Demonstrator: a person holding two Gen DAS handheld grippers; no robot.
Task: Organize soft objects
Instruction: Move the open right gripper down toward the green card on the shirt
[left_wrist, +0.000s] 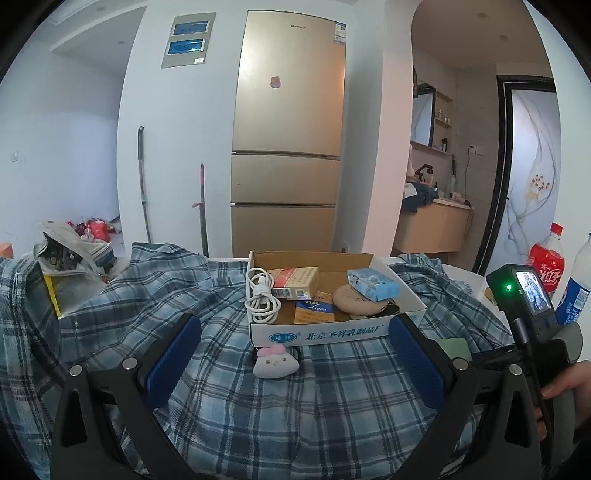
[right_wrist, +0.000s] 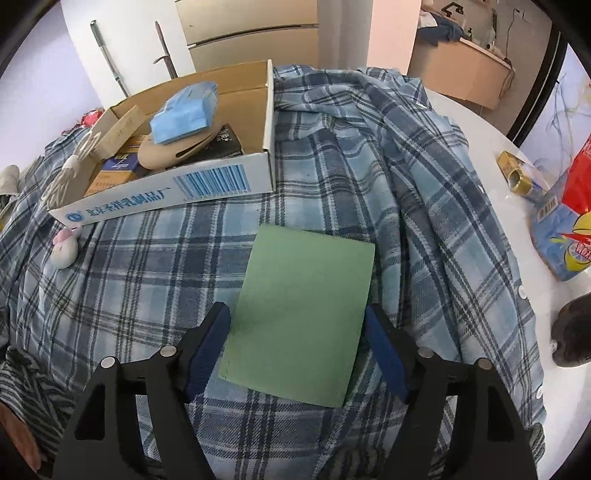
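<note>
green sponge sheet (right_wrist: 301, 314) lies flat on a plaid shirt (right_wrist: 369, 155), near a cardboard box (right_wrist: 221, 181). right gripper (right_wrist: 297, 343) straddles it, pads just beside its edges, not pressing. left gripper (left_wrist: 291, 354) hangs wide apart, empty, before a small plush toy (left_wrist: 275, 363).

A tall gold refrigerator (left_wrist: 288, 147) stands against the white wall behind the desk (right_wrist: 491, 192). Two long-handled tools (left_wrist: 142, 184) lean on the wall to its left. A red-labelled cola bottle (left_wrist: 546, 262) and a blue-labelled bottle (left_wrist: 574, 291) stand at the desk's right edge.
</note>
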